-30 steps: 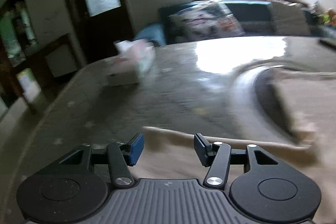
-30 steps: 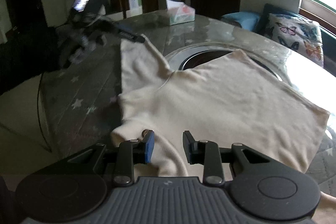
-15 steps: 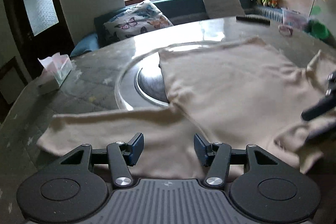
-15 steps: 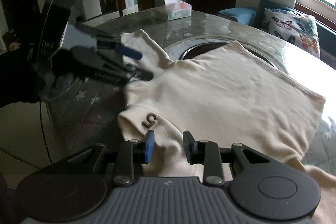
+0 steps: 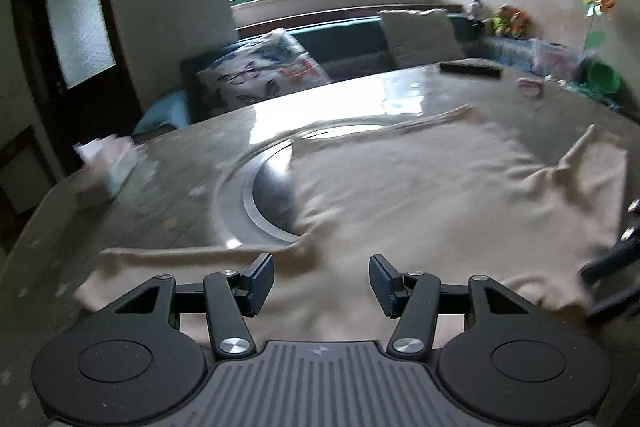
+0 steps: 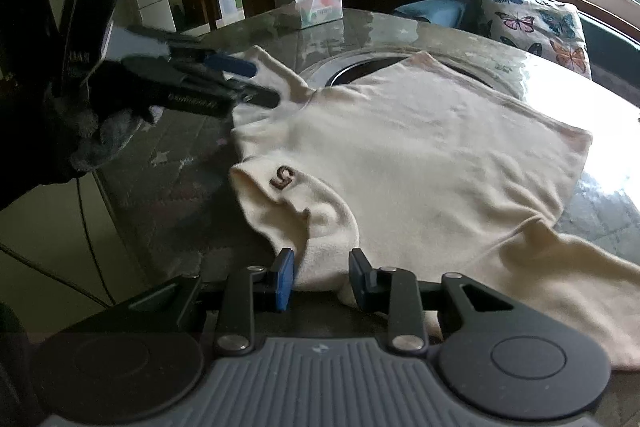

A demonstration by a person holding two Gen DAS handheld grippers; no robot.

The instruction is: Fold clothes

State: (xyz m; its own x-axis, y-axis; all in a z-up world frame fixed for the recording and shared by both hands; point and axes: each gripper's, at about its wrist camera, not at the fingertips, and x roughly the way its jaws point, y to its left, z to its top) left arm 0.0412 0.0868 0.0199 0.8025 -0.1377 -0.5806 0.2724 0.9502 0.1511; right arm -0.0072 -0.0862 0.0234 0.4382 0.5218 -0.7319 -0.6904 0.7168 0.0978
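Note:
A cream long-sleeved top [image 6: 420,147] lies spread flat on the round table [image 6: 192,155], its collar with a small brown logo [image 6: 282,178] nearest my right gripper. The top also shows in the left wrist view [image 5: 420,195]. My left gripper [image 5: 322,281] is open and empty, hovering over the near sleeve and shoulder. It shows in the right wrist view [image 6: 240,83] above the far sleeve. My right gripper [image 6: 320,281] is open, its jaws standing either side of the collar's edge without pinching it. It shows at the right edge of the left wrist view [image 5: 612,267].
A tissue box [image 6: 316,7] stands at the table's far side, also in the left wrist view [image 5: 104,167]. A round metal inset [image 5: 272,199] sits in the table's middle, partly under the top. A dark remote [image 5: 470,71] and small items lie far back. A sofa with cushions [image 5: 260,79] stands behind.
My left gripper has swung from the tissue box side round to the top and moved in over the sleeve. My right gripper has drawn closer to the collar. Both stayed open.

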